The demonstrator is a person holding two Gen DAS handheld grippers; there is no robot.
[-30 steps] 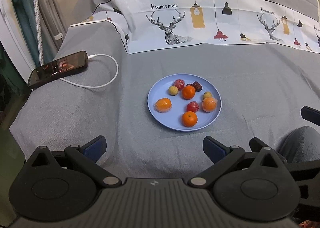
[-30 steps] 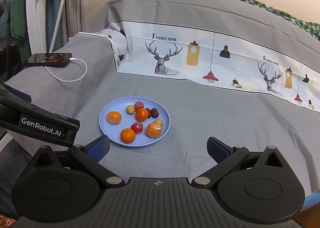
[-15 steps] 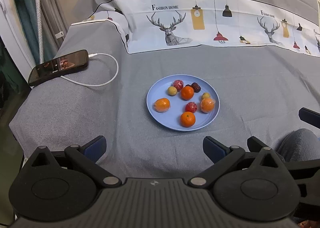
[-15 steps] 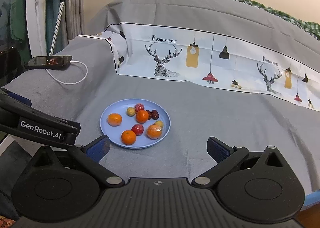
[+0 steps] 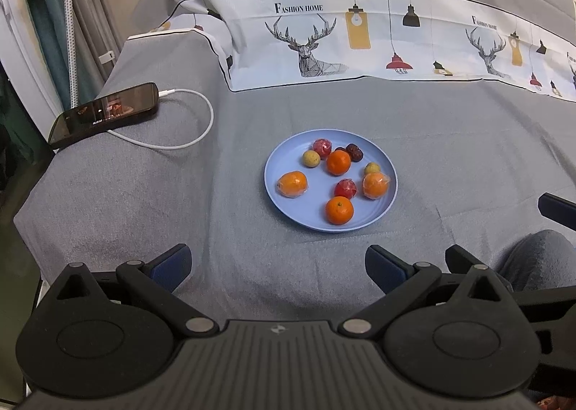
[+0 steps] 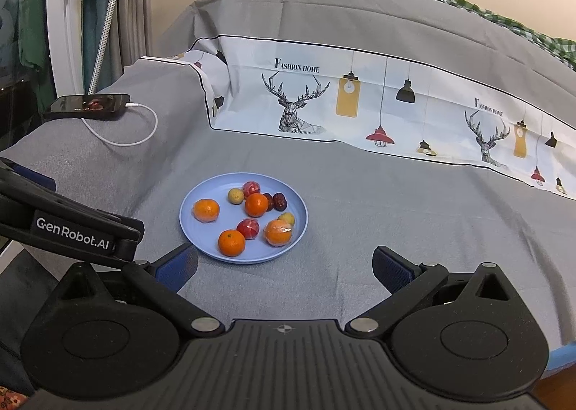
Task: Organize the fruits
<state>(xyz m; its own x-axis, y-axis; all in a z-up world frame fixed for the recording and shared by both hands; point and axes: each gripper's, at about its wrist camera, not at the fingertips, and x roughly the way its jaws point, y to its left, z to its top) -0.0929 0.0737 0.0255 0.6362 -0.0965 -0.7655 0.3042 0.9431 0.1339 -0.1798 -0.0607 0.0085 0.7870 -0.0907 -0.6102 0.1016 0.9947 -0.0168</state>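
A bed (image 5: 144,201) covered with a grey sheet fills both views, and a white band printed with deer and lamps (image 5: 360,46) runs across its far part. Near the middle of the sheet lies a round blue plate (image 5: 288,194) that carries all the fruits. On the plate there are two bare oranges, one at the near edge (image 5: 339,210) and one closer to the centre (image 5: 338,162). Two oranges wrapped in clear film lie at the left side (image 5: 292,184) and the right side (image 5: 376,185). Between them is a small red wrapped fruit (image 5: 345,188), and another red one (image 5: 321,147) lies at the far rim. Two small yellowish fruits (image 5: 310,158) and dark red dates (image 5: 354,152) are also there.

The left tool (image 5: 277,266) hangs above the sheet, near the plate, with its jaws spread wide and nothing between them. The right tool (image 6: 284,266) is also released and holds nothing, close to the plate's near edge.

At the far left a black phone (image 5: 104,114) rests on the sheet with a white cable (image 5: 187,136) plugged into it.
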